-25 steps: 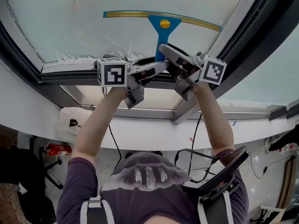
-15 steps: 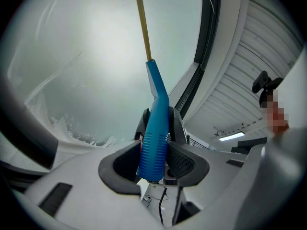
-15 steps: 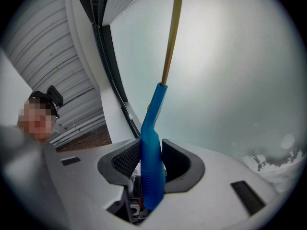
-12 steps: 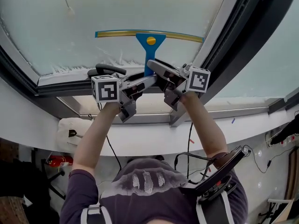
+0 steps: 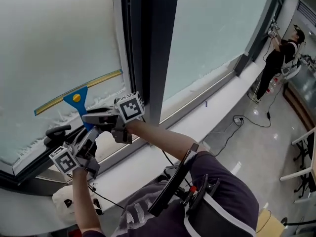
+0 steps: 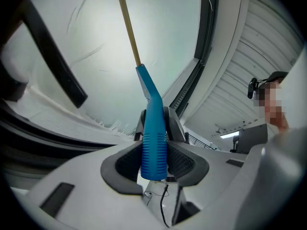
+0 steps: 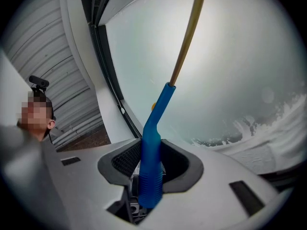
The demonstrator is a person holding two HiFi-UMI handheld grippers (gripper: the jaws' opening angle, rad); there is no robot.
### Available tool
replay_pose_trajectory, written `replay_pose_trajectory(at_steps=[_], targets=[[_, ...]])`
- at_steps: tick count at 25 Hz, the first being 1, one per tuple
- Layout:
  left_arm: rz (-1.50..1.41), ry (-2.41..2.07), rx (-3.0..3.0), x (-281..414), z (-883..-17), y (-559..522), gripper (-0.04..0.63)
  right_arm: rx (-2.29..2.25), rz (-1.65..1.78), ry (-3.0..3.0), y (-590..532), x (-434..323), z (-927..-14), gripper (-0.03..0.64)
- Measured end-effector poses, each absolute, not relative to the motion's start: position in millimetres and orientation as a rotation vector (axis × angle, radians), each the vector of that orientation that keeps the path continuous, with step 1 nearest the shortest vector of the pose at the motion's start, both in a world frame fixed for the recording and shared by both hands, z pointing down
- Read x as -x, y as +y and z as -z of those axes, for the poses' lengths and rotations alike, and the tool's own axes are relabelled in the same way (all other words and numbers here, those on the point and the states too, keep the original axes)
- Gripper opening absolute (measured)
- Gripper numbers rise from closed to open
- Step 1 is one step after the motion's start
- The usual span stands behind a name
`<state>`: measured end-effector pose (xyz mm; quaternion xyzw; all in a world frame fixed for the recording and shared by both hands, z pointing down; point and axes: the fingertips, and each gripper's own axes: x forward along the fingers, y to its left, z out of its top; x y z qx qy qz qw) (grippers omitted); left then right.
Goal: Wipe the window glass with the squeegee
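Left gripper (image 6: 156, 123), right gripper (image 7: 152, 157) clamp squeegee (image 5: 76, 98); blade (image 5: 101, 78) against window glass (image 5: 59, 38).

squeegee (image 5: 76, 98) on window glass (image 5: 49, 38) | left of frame post (image 5: 155, 33) | sill (image 5: 217, 107) below

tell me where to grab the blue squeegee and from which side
Grip the blue plastic squeegee by its ribbed handle, coming from below on the room side: the handle juts away from the window glass, leaving the yellow blade free against it. The left tongs and right tongs clamp it there.
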<state>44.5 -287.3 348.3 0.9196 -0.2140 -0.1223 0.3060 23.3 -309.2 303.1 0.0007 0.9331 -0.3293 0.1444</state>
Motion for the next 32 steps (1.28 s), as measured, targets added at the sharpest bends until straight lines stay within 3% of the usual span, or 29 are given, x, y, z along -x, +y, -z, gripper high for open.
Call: replay_pose_trajectory(at_steps=[10, 17, 32], targets=[[0.342, -0.568, -2.548, -51, -316, -254, 0.153, -0.047, 0.808, 2.723, -265, -31, -266, 0.129], [0.401, -0.622, -2.618, 19, -284, -226, 0.153, -0.121, 0.691, 2.757, -236, 42, -237, 0.129], [0.470, -0.828, -2.747, 87, -127, -256, 0.153, -0.274, 0.398, 2.846, -253, 110, -78, 0.130]])
